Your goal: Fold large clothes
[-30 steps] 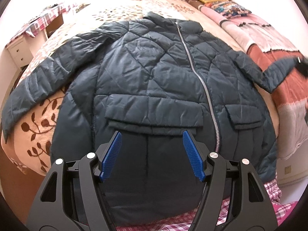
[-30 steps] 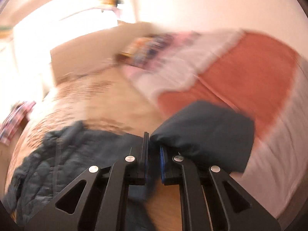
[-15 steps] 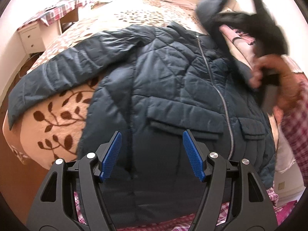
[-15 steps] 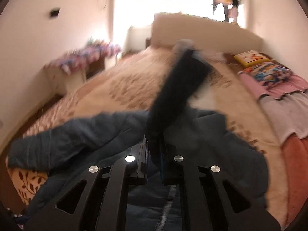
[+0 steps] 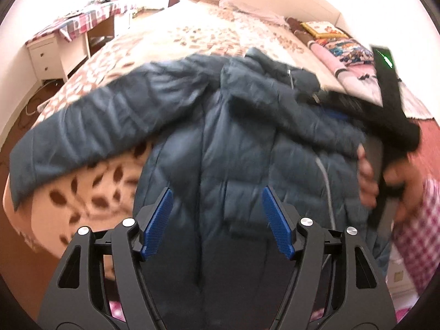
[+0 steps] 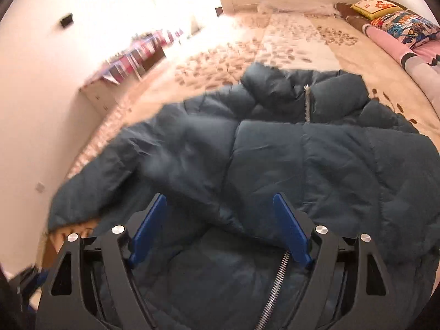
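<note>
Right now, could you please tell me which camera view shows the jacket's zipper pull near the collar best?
The right wrist view: the zipper pull hangs sharp and unobstructed below the collar of the jacket. In the left wrist view it is smaller, blurred, near the picture's upper right.

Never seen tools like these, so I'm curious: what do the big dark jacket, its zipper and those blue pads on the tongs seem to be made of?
The jacket looks like padded synthetic cloth, probably nylon or polyester: stitched puffy panels with a faint sheen. Its zipper looks like metal: silvery, glinting teeth. The blue pads seem to be rubber or textured plastic, matte with a fine grid; which one, I can't tell.
</note>
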`<state>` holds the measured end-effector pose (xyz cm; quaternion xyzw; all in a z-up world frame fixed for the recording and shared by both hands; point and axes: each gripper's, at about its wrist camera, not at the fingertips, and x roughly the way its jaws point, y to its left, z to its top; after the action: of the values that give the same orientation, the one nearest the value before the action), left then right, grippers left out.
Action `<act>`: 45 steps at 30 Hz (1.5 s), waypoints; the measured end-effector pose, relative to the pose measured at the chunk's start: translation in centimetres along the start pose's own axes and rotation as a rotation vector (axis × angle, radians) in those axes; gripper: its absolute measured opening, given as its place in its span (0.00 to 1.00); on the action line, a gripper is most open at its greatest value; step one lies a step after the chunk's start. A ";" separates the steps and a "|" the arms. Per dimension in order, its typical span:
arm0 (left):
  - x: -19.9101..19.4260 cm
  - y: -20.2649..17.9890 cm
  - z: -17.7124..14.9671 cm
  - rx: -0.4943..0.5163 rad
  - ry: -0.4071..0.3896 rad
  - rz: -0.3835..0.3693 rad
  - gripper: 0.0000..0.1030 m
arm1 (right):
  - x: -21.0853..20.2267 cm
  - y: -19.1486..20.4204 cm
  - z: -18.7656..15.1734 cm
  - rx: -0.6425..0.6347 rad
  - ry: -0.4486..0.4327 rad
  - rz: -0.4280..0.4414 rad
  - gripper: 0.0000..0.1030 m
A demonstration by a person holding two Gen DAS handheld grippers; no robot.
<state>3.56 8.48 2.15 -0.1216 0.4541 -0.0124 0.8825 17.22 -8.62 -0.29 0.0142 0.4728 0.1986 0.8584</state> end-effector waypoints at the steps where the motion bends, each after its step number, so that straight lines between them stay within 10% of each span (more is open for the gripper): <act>1: 0.2 -0.2 1.0 -0.005 -0.008 -0.008 0.67 | -0.6 -0.3 -0.1 0.014 0.001 0.027 0.76; 15: 12.2 -2.5 11.7 -0.131 0.103 -0.009 0.66 | -9.7 -9.5 -9.9 0.167 -0.004 -0.104 0.76; 18: 14.3 -3.4 11.8 -0.125 0.140 0.001 0.23 | -10.3 -11.6 -11.8 0.234 0.013 -0.128 0.76; 24: 12.2 -3.8 12.1 -0.109 0.063 0.020 0.11 | -10.9 -13.8 -13.4 0.305 0.022 -0.160 0.76; 30: 13.7 -3.5 11.3 -0.105 0.115 0.063 0.19 | -10.4 -14.2 -13.8 0.333 0.036 -0.138 0.76; 34: 13.6 -2.8 11.1 -0.118 0.105 0.096 0.43 | -10.6 -13.8 -13.7 0.309 0.040 -0.138 0.76; 45: 5.6 3.3 7.3 -0.237 0.010 0.043 0.57 | -11.1 -11.2 -13.9 0.268 0.042 -0.115 0.76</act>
<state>12.42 12.41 0.96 -0.2155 0.4592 0.0596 0.8597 4.31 -25.12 -1.41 0.0972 0.5131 0.0845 0.8486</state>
